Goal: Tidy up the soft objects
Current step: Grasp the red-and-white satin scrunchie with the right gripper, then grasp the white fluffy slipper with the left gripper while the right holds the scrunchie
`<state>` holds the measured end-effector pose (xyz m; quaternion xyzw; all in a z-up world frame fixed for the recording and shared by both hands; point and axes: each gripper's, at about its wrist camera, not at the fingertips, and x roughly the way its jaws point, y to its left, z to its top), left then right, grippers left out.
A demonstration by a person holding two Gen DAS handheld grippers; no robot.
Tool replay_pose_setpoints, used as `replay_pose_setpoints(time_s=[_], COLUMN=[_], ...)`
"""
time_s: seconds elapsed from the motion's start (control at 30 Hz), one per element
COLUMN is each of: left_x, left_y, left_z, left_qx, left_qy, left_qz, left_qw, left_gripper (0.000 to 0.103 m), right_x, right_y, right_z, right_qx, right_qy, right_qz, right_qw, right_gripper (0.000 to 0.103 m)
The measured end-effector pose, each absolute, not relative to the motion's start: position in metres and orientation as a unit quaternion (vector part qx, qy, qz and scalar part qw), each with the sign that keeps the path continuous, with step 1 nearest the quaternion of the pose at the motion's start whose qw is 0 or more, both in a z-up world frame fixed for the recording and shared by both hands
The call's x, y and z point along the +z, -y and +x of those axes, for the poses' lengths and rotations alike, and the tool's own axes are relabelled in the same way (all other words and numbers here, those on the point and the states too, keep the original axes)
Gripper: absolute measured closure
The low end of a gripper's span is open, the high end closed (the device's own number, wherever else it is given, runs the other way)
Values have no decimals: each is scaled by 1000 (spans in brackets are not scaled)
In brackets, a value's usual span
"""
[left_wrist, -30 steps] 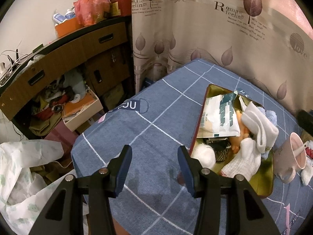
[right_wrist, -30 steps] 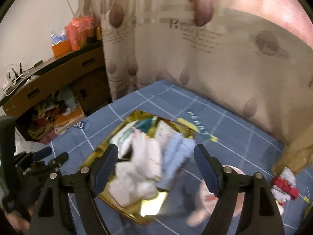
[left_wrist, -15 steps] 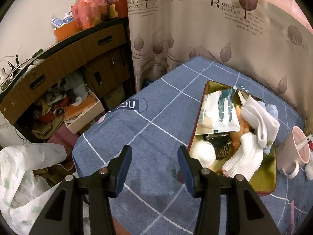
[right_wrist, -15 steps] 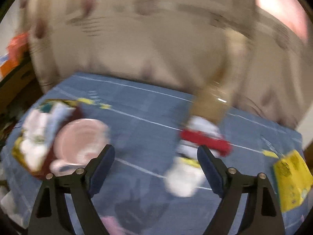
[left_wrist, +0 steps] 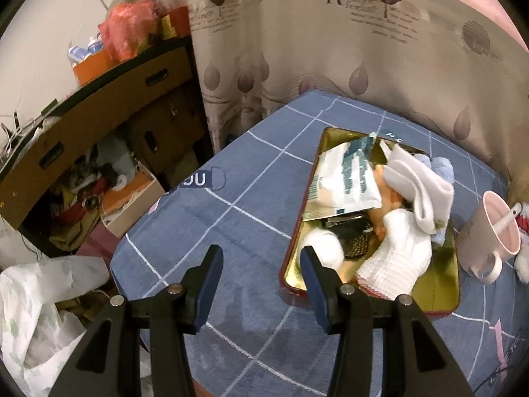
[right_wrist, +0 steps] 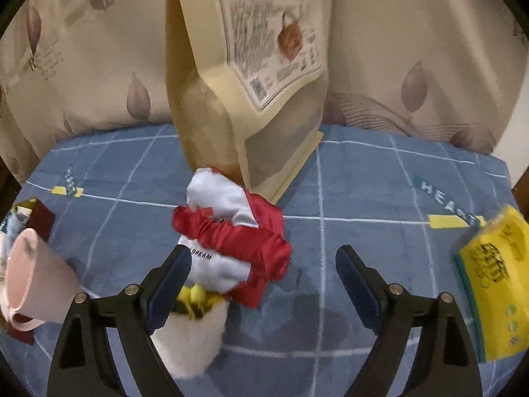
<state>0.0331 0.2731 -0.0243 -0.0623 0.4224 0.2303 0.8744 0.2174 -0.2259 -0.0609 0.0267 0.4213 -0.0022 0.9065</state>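
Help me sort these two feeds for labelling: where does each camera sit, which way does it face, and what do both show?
Left wrist: on the left gripper, looking down over its open fingers at the blue cloth and the gold tin of socks; only the gripper shows.
Right wrist: on the right gripper, whose jaws have just been opening, over the red-and-white plush before a paper bag; only the gripper shows.
Shared: the pink mug, tin, cloth, curtain.

Open blue cloth [right_wrist: 380, 198] between paper bag [right_wrist: 251, 76] and yellow pack [right_wrist: 492, 284].
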Motion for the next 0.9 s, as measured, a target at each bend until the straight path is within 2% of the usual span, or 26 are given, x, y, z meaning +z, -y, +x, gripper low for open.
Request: replay_pose_setpoints(time_s=[0.2,0.27,0.33,0.37,0.5,0.8,0.9], left_x=[-16,-12,-9,-7,1,13,14], left_y=[-249,-237,-223,-213,-177,-60,-27], left_z=[35,36,38,40,48,61,65], left_qx=[207,194,176,163,119,-45,-97], left_qy=[-415,-412,-412,-413,-411,-396,-395], left_qz=[-25,-11,-1,6,27,86,94], left_qw=[886,890,894,896,903,913,909], left_gripper=[54,54,54,54,54,53,49], right_x=[-91,-99,-104,-105,-108,-76,-70], right_y=[220,219,220,220,227,278,300], right_z=[249,256,259,259,255,207,184], right_qx=[10,20,31,35,59,23,0], right_qy=[-438,-441,-439,-439,-439,-390,-383], right_qz=[22,26,29,30,62,68,66], right_qw=[899,897,897,897,895,918,922], right_gripper=[15,19,39,57,71,71,71])
